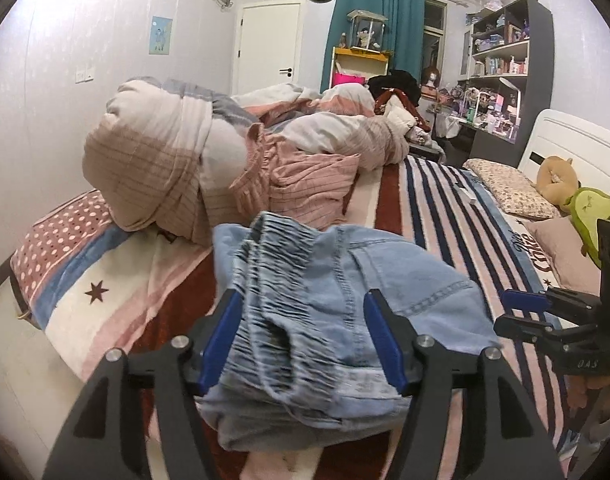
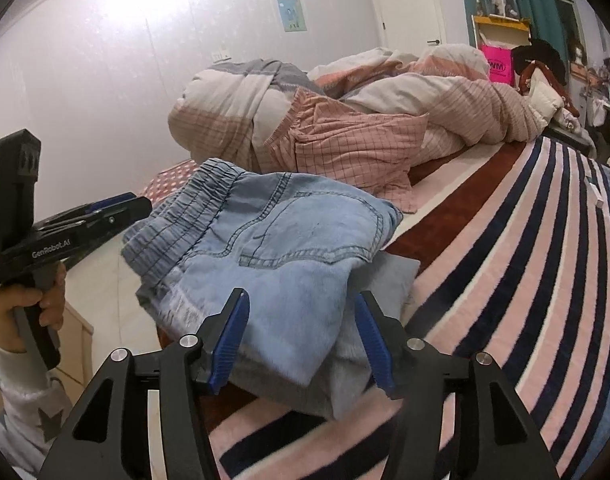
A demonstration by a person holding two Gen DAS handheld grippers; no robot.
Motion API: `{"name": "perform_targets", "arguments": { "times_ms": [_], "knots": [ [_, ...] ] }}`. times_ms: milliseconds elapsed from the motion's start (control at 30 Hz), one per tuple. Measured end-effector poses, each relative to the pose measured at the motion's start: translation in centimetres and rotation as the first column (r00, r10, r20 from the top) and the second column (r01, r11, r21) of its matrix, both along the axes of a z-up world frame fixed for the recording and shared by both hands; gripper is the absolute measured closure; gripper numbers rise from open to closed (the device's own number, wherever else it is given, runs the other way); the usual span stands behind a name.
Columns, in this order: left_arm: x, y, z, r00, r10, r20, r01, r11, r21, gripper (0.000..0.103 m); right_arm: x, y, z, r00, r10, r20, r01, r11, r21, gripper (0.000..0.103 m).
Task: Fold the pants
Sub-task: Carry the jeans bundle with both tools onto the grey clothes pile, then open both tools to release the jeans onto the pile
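Light blue denim pants (image 1: 317, 320) lie folded in a thick bundle on the striped bed cover, elastic waistband on the left; they also show in the right wrist view (image 2: 273, 240), lying on a grey fleece layer (image 2: 365, 360). My left gripper (image 1: 301, 308) is open, its blue-padded jaws standing either side of the waistband end, not closed on it. My right gripper (image 2: 301, 312) is open, jaws straddling the near edge of the bundle. Each gripper shows from the side in the other view: the right (image 1: 521, 312) and the left (image 2: 121, 208).
A rumpled pink checked duvet (image 1: 209, 152) and a checked garment (image 2: 353, 152) pile up behind the pants. The striped cover (image 2: 525, 260) stretches to the right. Pillows and plush toys (image 1: 585, 208) lie near the headboard. The bed edge and floor (image 1: 9, 360) are to the left.
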State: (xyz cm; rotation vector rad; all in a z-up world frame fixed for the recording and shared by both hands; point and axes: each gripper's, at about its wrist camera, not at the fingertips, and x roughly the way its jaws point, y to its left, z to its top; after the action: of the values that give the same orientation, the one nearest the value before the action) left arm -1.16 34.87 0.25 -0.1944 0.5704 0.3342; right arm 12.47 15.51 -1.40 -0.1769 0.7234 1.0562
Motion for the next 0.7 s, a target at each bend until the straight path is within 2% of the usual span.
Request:
{"name": "perform_targets", "arguments": {
  "times_ms": [33, 367, 467, 700],
  "knots": [
    [-0.1, -0.5, 0.1, 1.000, -0.005, 0.003, 0.005, 1.000, 0.001, 0.041, -0.3, -0.5, 0.1, 1.000, -0.001, 0.003, 0.001, 1.000, 0.004, 0.044],
    [-0.3, -8.2, 1.4, 0.996, -0.077, 0.053, 0.075, 0.997, 0.034, 0.028, -2.6, -7.2, 0.7, 0.998, -0.058, 0.039, 0.056, 0.998, 0.041, 0.037],
    [-0.2, -11.1, 1.7, 0.992, -0.107, 0.072, 0.104, 0.994, 0.044, 0.026, -3.1, -9.7, 0.9, 0.996, -0.082, 0.043, 0.079, 0.995, 0.063, 0.028],
    [-0.1, -17.3, 2.3, 0.981, -0.164, 0.102, 0.157, 0.985, 0.075, 0.025, -5.0, -15.6, 1.7, 0.984, -0.140, 0.114, 0.131, 0.988, 0.078, 0.026]
  ]
}}
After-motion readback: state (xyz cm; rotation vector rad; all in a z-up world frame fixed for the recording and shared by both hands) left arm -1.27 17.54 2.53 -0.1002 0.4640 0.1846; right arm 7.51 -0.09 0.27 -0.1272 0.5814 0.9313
